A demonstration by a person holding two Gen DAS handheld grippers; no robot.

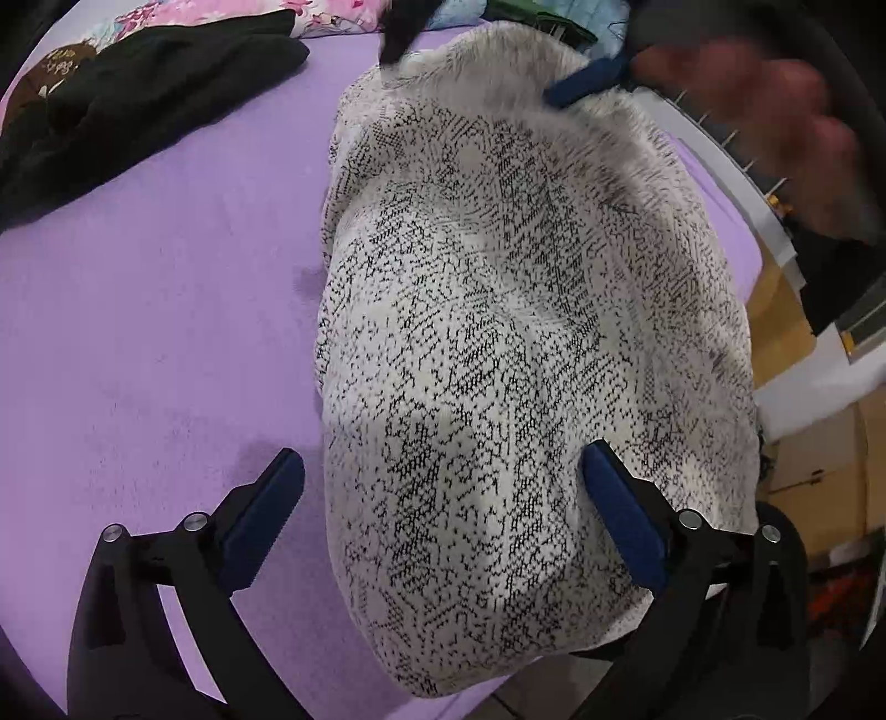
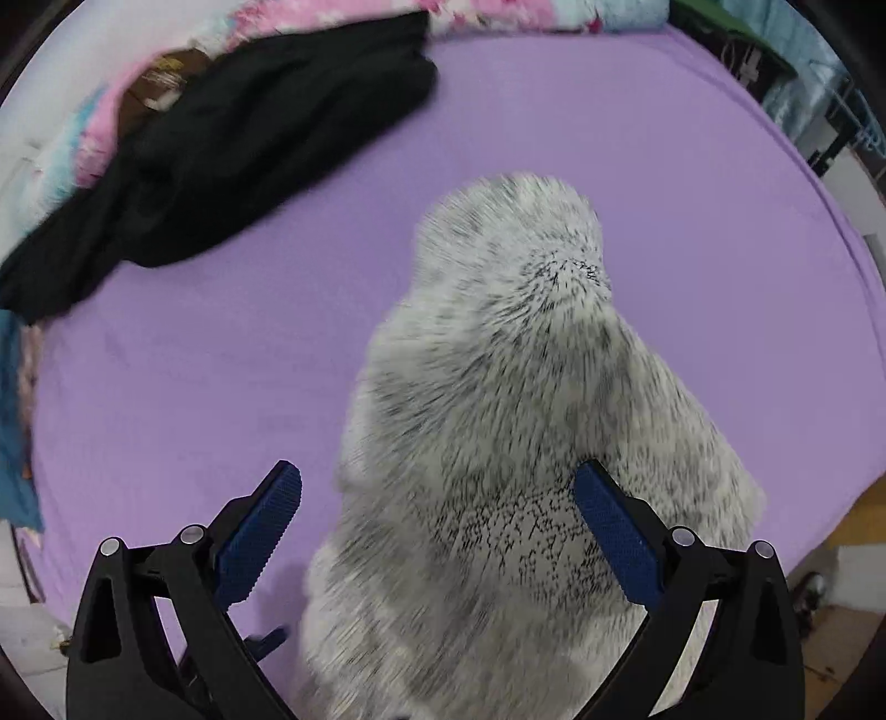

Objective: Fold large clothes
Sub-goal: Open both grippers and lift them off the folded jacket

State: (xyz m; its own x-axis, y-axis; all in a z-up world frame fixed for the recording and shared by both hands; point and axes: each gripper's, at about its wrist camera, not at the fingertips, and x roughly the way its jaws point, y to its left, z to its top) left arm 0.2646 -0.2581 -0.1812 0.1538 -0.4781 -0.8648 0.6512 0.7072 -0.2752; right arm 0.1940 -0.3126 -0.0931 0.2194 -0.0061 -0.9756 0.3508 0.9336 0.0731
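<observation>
- The speckled garment [image 1: 526,343], a white knit flecked with black, lies in a long bundle on the purple bed sheet [image 1: 155,310], running from the near edge toward the far right side.
- The left tongs [image 1: 443,526] stand wide open with nothing between the 2 blue pads; the right pad sits just over the garment's near end, the left pad over bare sheet.
- The right tongs [image 2: 437,531] are also spread wide and grip nothing; the garment passes beneath them, heavily blurred in the right wrist view.
- In the left wrist view the right tongs' blue fingertip [image 1: 587,83] shows at the garment's far end beside a blurred hand [image 1: 775,127]; whether it touches the cloth cannot be told.
- A black garment [image 2: 232,144] lies heaped at the far left, well apart, next to pink floral bedding [image 2: 343,14].
- Judgement: the step in hand looks like arranging or smoothing a part-folded piece between folds.
- The next move calls for closing each pair of tongs on an edge or corner of the near end, then carrying it over toward the far end.
</observation>
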